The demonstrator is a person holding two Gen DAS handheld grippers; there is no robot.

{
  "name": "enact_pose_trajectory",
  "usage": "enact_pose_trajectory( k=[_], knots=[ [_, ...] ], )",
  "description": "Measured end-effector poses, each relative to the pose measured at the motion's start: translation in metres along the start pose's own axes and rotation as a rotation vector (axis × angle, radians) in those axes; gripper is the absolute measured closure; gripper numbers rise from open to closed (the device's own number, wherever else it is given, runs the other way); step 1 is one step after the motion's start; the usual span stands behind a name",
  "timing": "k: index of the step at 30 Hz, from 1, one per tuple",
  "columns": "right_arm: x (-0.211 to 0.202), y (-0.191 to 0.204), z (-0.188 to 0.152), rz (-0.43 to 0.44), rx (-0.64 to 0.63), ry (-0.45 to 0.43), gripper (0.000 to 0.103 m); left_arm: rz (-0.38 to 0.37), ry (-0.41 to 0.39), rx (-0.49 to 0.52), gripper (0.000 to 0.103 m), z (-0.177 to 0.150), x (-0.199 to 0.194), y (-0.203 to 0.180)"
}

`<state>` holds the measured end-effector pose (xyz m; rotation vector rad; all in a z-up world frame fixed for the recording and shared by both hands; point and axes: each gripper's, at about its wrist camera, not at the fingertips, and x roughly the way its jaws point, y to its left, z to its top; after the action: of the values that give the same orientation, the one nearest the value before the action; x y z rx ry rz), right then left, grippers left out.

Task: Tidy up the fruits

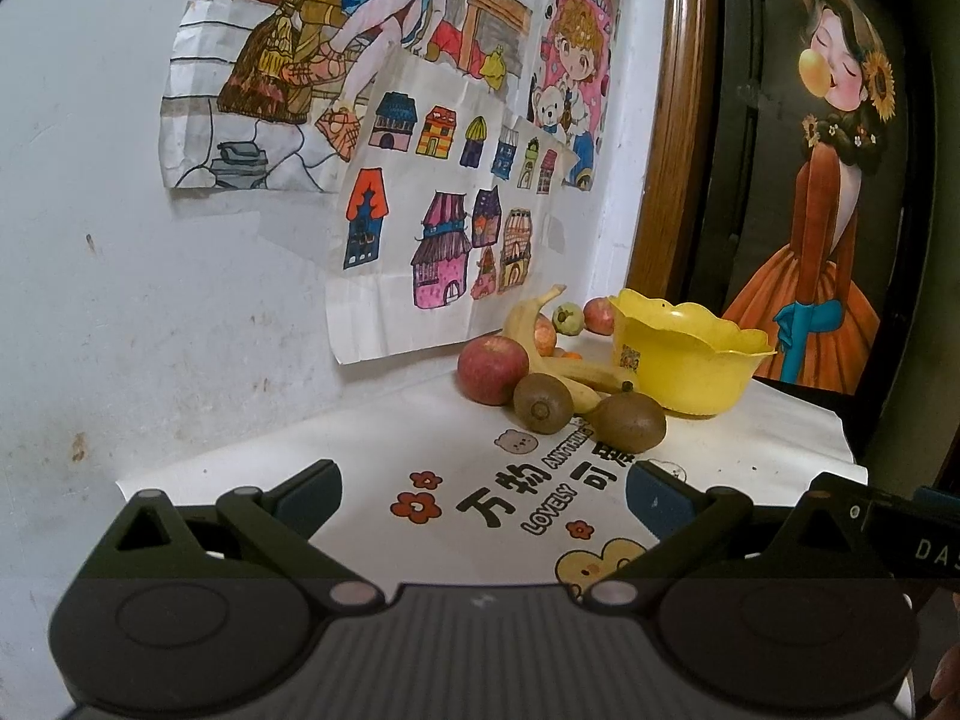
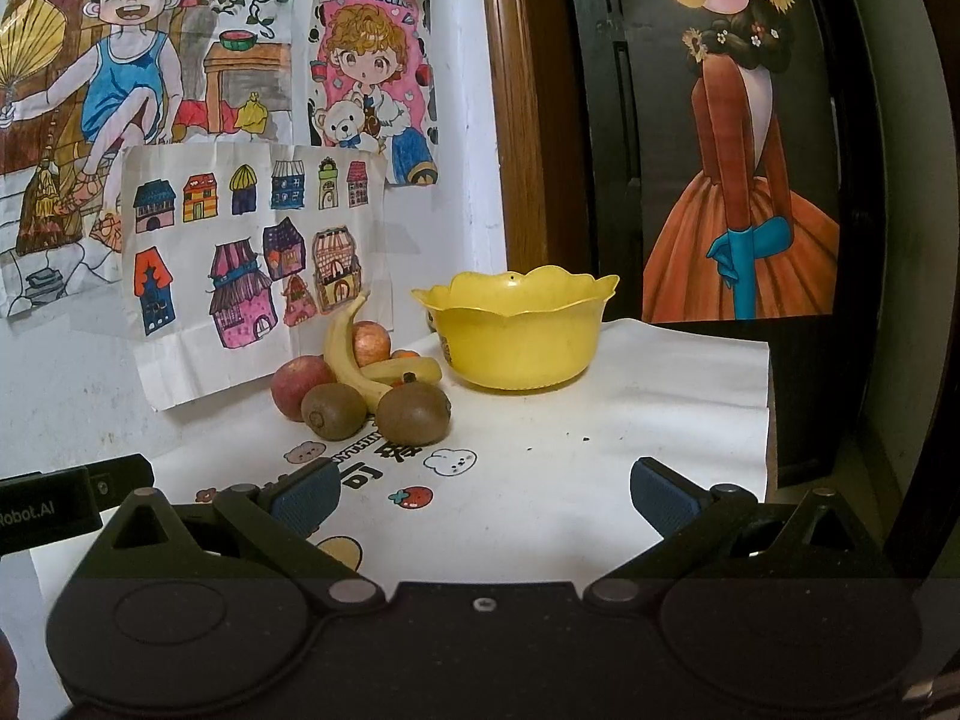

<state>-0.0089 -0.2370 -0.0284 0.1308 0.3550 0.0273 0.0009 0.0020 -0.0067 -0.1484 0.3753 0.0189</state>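
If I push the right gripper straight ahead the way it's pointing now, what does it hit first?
Probably the yellow bowl, which sits almost dead ahead of the open right gripper with only bare white table cover between. The nearer kiwi lies just left of that line; depth is hard to judge, so a slight leftward drift could clip it first.

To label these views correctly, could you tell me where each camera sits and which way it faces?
Left wrist: on the left gripper, low over the table, facing the fruit pile and yellow bowl; its open fingers show.
Right wrist: on the right gripper, facing the yellow bowl more squarely; open fingers show.
Shared: bowl, kiwis, bananas, wall drawings.
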Motion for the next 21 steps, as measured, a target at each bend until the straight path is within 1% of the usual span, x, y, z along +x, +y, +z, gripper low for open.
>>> enact_pose_trajectory(
  k=[13,15,16,21],
  knots=[
    [0.002,0.000,0.000,-0.001,0.001,0.005,0.001,0.004,0.009,0.005,0.000,-0.002,0.004,-0.001],
    [0.002,0.000,-0.002,-0.004,0.002,0.006,0.001,0.005,0.012,0.006,0.000,0.000,0.004,-0.001],
    [0.005,0.000,-0.009,-0.007,0.003,0.010,0.001,0.005,0.014,0.009,0.000,0.001,0.005,-0.002],
    [0.012,-0.002,-0.008,-0.002,-0.006,0.022,0.001,0.005,0.035,0.029,0.000,0.008,0.010,-0.003]
  ],
)
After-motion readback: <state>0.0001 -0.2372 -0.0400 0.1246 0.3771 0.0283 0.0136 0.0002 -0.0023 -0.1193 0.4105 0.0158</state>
